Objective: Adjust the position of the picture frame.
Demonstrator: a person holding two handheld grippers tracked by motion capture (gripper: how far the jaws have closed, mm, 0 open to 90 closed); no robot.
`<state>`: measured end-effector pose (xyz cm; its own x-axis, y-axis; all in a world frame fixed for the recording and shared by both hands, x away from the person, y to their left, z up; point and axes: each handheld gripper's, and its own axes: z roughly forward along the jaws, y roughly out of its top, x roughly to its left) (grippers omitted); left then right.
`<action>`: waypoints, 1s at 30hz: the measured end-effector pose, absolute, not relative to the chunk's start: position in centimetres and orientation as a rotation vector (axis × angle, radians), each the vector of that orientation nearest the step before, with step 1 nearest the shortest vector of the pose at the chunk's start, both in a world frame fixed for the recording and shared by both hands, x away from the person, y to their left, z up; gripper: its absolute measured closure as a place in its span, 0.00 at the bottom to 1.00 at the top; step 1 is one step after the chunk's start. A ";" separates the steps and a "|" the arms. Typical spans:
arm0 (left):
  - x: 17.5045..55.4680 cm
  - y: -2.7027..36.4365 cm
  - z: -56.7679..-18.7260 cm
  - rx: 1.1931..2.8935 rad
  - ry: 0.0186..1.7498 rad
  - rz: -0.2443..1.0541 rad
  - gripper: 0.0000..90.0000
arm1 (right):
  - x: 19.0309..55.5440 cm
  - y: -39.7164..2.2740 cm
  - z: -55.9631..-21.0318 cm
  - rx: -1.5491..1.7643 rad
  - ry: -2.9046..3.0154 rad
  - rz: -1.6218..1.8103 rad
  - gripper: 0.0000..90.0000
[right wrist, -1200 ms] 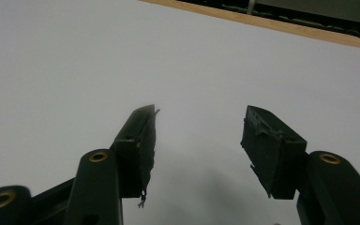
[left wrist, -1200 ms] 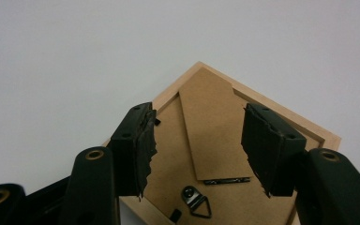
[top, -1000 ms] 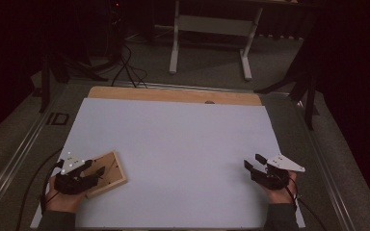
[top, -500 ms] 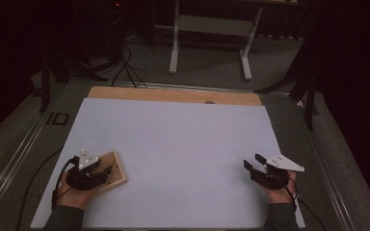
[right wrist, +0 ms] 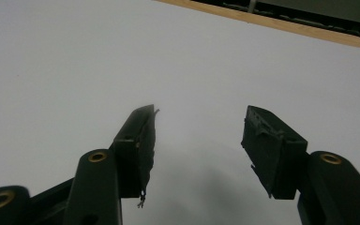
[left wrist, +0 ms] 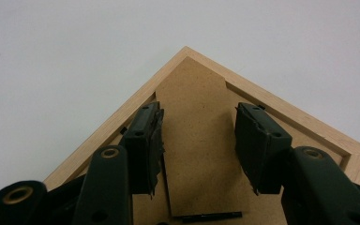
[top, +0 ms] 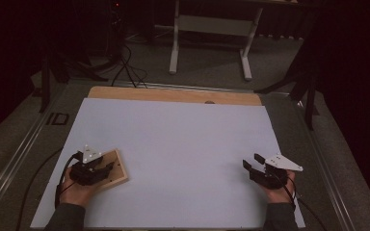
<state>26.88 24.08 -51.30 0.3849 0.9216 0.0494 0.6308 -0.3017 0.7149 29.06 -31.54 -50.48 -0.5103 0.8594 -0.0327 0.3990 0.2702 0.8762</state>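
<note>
hovering at the lower left of the high view, the left gripper (top: pixel 107 168) has just been narrowing its unclenched jaws over the face-down light wooden picture frame (top: pixel 117 169), likely to pinch its brown fibreboard stand (left wrist: pixel 194 140), while the right gripper (top: pixel 252 163) waits released at lower right.

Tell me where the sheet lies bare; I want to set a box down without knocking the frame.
The white sheet is bare between the wooden frame under the left gripper and the right gripper, and back to the wooden table edge. Only the near-left corner is crowded.
</note>
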 end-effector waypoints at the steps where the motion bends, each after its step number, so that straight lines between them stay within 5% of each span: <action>1: 26.9 24.0 -51.3 2.042 1.325 0.619 0.58 | 29.1 -31.5 -50.5 1.132 2.031 1.178 0.49; 30: 30.1 17.6 -51.7 2.085 1.131 0.591 0.59 | 29.2 -31.4 -50.3 1.133 2.006 1.186 0.49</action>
<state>30.10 17.60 -51.66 0.5186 0.8524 0.0674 0.5420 -0.3886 0.7451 29.17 -31.36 -50.34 -0.4981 0.8665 -0.0339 0.3876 0.2574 0.8852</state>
